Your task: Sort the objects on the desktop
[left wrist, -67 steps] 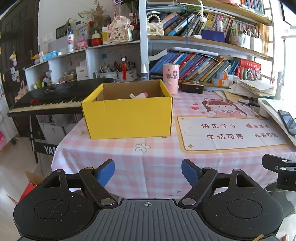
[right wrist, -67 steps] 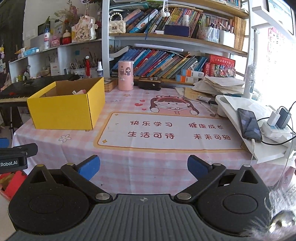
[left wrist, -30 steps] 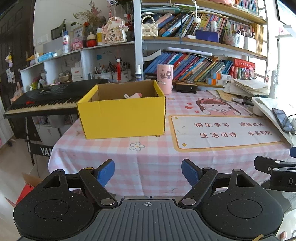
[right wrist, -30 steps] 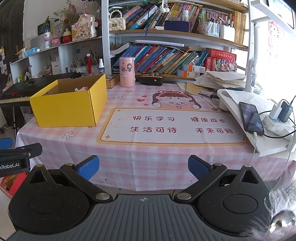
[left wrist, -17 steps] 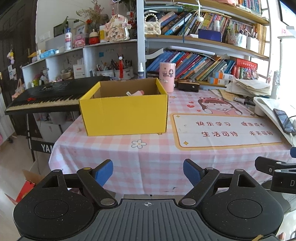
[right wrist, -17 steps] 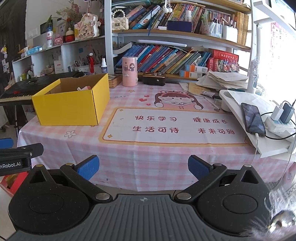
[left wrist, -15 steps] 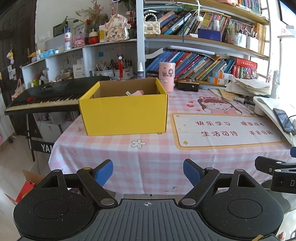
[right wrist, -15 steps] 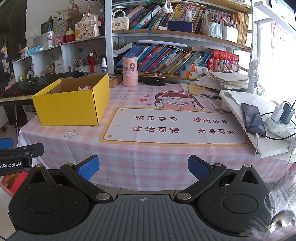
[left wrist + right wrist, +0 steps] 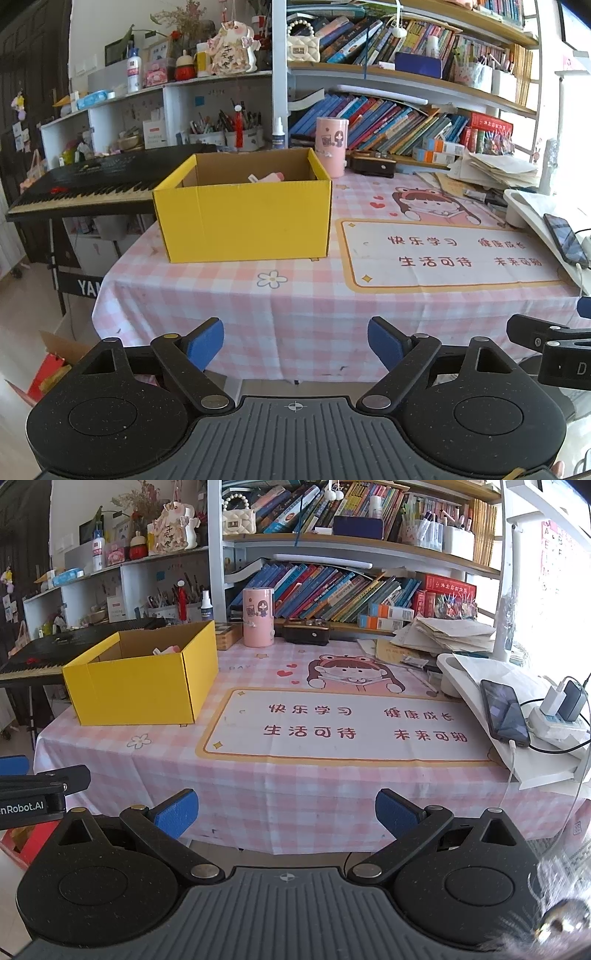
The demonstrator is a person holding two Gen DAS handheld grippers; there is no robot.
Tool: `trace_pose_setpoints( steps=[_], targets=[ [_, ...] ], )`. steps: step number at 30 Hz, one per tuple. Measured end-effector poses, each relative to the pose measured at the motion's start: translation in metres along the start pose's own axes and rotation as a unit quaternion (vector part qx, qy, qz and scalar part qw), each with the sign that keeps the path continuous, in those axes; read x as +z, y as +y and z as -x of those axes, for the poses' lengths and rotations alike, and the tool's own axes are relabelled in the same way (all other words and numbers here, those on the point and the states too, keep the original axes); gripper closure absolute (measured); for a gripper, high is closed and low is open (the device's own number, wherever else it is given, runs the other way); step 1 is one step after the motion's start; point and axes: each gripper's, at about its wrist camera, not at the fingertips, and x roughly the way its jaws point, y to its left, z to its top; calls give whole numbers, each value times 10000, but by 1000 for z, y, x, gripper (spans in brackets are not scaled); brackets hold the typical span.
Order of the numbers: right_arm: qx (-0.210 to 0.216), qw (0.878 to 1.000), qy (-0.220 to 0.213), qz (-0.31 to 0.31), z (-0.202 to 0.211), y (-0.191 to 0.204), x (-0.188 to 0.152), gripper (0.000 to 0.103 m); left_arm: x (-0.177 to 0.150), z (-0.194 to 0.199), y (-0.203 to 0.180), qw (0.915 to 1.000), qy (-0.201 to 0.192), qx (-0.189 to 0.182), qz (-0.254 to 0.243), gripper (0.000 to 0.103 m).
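Note:
A yellow cardboard box [image 9: 245,218] [image 9: 144,683] stands open on the left part of the pink checked tablecloth [image 9: 295,299] [image 9: 295,775]. Pink and white items [image 9: 266,177] [image 9: 166,650] lie inside it, mostly hidden by its walls. My left gripper [image 9: 295,341] hangs off the table's front edge, well short of the box; its jaws are opening and nothing is between them. My right gripper [image 9: 286,812] also hovers before the front edge, open and empty. A printed desk mat [image 9: 347,723] [image 9: 450,254] covers the table's middle.
A pink cup [image 9: 258,617], a dark case [image 9: 306,631] and paper stacks [image 9: 447,633] line the back under crowded bookshelves. A phone [image 9: 504,710] and chargers [image 9: 563,701] rest on a white stand at the right. A black keyboard [image 9: 96,182] stands left of the table.
The left gripper's blue pads have spread slightly wider apart. Both views have steadied after a small drift; the box and table items have not moved.

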Motion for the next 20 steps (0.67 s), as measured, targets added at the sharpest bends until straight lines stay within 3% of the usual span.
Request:
trace_pose_setpoints(
  steps=[20],
  targets=[
    [74, 9998, 194, 34, -9, 4, -2, 0, 3, -7, -1, 9999, -59, -142, -33, 12]
  ],
)
